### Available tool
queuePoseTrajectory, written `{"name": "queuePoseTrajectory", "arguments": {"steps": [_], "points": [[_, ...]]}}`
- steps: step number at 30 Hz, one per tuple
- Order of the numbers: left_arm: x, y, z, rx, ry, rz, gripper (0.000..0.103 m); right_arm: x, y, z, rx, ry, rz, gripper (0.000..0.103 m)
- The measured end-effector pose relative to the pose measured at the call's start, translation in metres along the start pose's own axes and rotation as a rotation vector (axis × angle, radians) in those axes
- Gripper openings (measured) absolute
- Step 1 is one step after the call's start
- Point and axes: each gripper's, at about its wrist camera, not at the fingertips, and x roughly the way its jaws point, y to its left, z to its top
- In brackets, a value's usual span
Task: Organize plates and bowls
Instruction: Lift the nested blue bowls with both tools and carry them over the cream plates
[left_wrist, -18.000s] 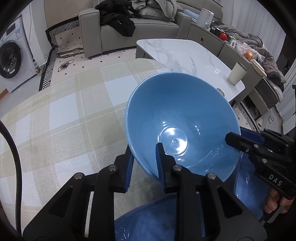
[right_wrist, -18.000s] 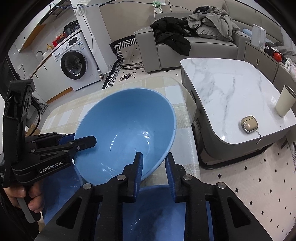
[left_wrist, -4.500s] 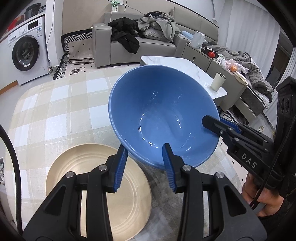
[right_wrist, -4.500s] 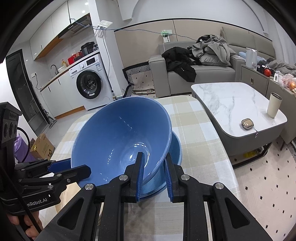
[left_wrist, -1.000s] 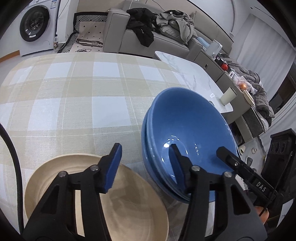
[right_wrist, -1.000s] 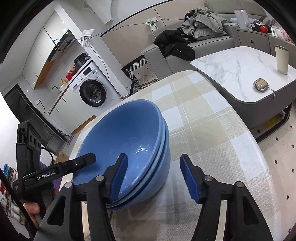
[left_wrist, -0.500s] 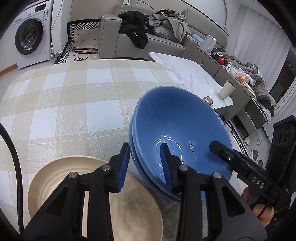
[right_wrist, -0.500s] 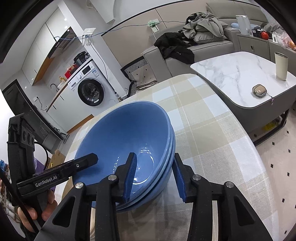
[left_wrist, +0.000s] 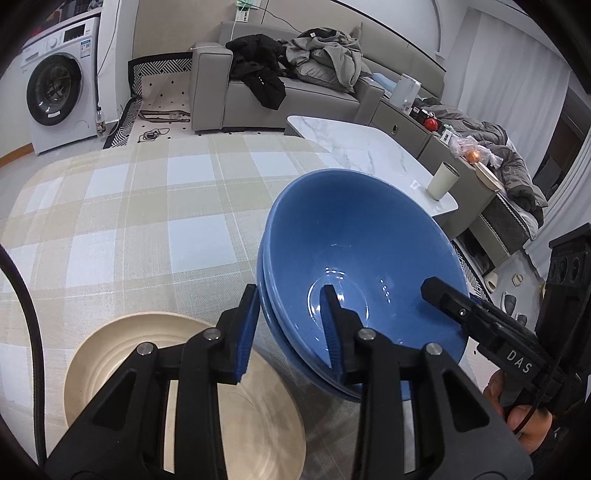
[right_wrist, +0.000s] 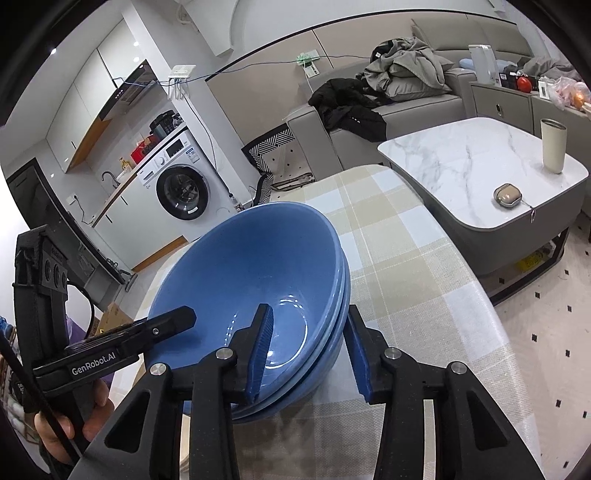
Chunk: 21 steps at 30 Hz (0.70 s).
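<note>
The near rim of the stacked blue bowls (right_wrist: 255, 280) is clamped between the jaws of the right gripper (right_wrist: 308, 354) above the checked bench (right_wrist: 413, 295), while the far rim is gripped by the left gripper (right_wrist: 173, 319), held in a hand (right_wrist: 74, 421).

Stack of glossy blue bowls (left_wrist: 354, 258), nested one inside another, empty, tilted above the checked tablecloth (left_wrist: 147, 206), just right of a round cream ridged plate (left_wrist: 184, 402) lying flat and empty on that tablecloth
</note>
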Motion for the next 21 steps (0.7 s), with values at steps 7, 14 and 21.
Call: {"name": "queuePoseTrajectory", "arguments": {"steps": [7, 14, 21], "points": [[-0.027, -0.012, -0.003, 0.015, -0.029, 0.003, 0.03, -0.019, 0.007, 0.001, -0.02, -0.024, 0.008, 0.041], [-0.059, -0.018, -0.008, 0.019, -0.063, 0.015, 0.03, -0.038, 0.02, 0.002, -0.044, -0.049, 0.017, 0.041], [-0.092, -0.019, -0.014, 0.012, -0.1, 0.032, 0.03, -0.05, 0.037, 0.002, -0.073, -0.064, 0.03, 0.041]]}}
